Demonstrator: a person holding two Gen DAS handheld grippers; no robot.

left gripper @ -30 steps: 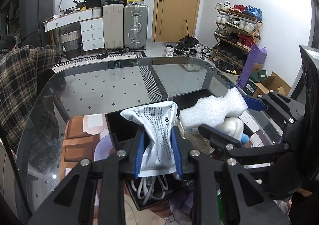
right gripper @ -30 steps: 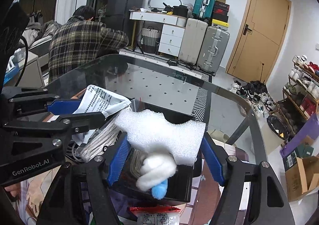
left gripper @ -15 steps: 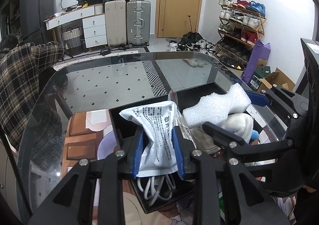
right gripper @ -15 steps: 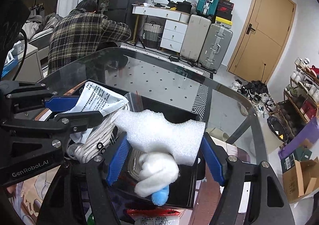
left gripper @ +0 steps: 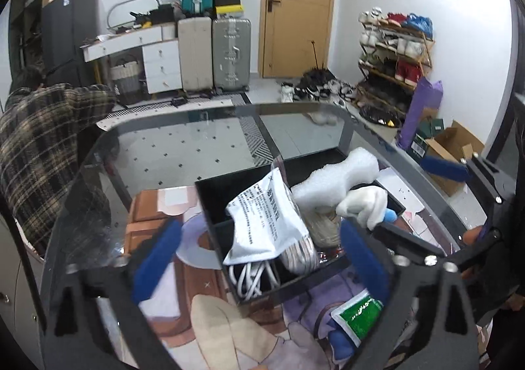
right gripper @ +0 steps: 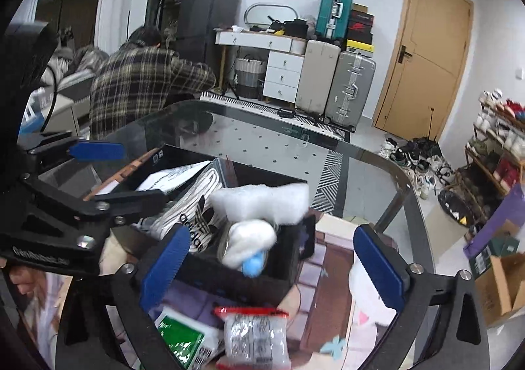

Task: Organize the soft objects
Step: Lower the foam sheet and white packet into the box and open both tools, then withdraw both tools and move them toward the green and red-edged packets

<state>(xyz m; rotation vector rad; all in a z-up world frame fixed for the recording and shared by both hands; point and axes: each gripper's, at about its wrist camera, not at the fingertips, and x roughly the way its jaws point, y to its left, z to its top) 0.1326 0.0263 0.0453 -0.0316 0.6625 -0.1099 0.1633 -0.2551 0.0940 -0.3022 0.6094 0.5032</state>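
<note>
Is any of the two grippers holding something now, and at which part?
Nothing is held. The left gripper and the right gripper both stand open, their jaws having just opened; the white packet and foam piece lie in the black box.

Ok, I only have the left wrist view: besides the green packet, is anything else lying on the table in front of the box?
Observer: Yes, a clear bag with a red top lies beside the green packet, in front of the black box.
Operator: Is the right tool clear of the foam?
Observer: Yes. The right tool is open, its jaws having just been opening, and the white foam lies on the box's contents beyond both pads, touching neither.
Operator: What is the striped white item next to the pouch?
Observer: From here the striped white item shows a black adidas logo. I cannot tell what kind of item it is.
</note>
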